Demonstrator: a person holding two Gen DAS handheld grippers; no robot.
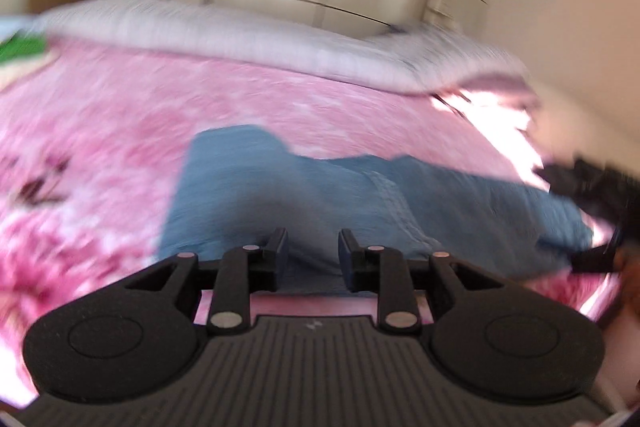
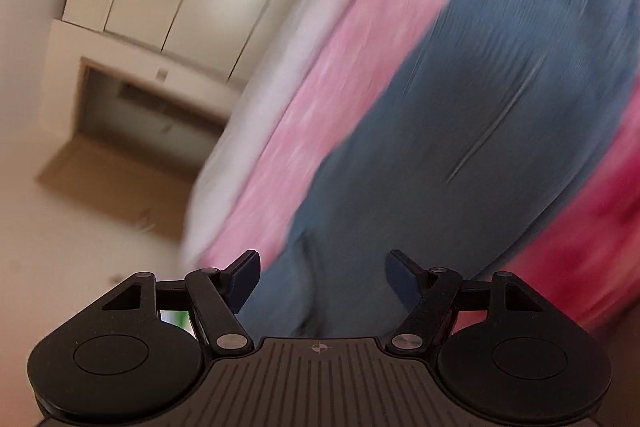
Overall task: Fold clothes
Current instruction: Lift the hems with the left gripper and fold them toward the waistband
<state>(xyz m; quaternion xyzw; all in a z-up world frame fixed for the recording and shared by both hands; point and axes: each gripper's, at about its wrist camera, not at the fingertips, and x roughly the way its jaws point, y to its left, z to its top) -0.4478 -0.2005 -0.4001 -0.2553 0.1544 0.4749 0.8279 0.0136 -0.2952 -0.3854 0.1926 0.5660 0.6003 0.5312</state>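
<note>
Lying spread on the pink floral bedspread (image 1: 100,155), the blue denim garment (image 1: 280,195) runs its long axis crosswise before the left gripper (image 1: 312,251), whose jaws stand apart and empty just above the garment's near edge. The right gripper (image 2: 322,279), jaws wide and empty, hovers at one end, looking along its length.
</note>
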